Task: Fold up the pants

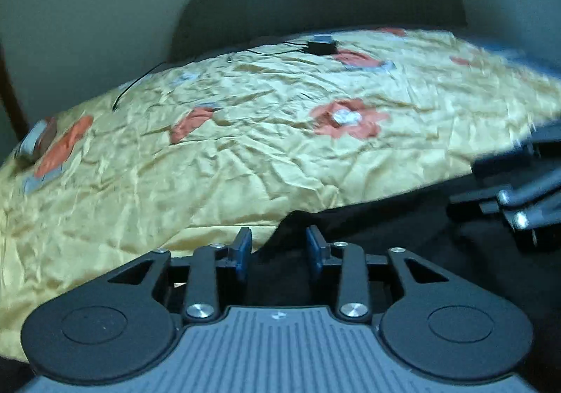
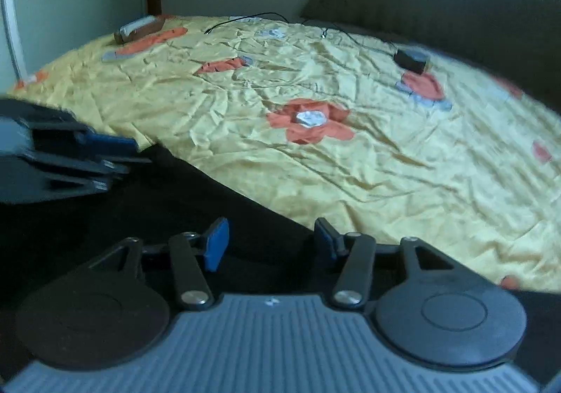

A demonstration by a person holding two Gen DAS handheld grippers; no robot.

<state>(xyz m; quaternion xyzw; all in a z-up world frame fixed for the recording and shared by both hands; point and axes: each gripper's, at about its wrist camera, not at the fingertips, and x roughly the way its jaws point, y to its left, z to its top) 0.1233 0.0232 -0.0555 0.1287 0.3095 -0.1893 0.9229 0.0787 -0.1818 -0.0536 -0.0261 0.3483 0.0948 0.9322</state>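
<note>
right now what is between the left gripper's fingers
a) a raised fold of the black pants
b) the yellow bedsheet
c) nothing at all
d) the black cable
a: in the left wrist view a raised peak of the black pants sits between the fingers of the left gripper, which stand apart around it; the yellow bedsheet lies beyond.

matt black cloth pants [image 1: 403, 252] on a shiny, crinkled yellow bedspread [image 1: 245, 147]; matt plastic left claw [image 1: 279, 249].

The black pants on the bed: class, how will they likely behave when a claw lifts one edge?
The black pants probably go floppy: they lie flat, following the yellow bedsheet. A raised peak between the left claw fingers suggests they bunch easily. Unlikely to roll.
</note>
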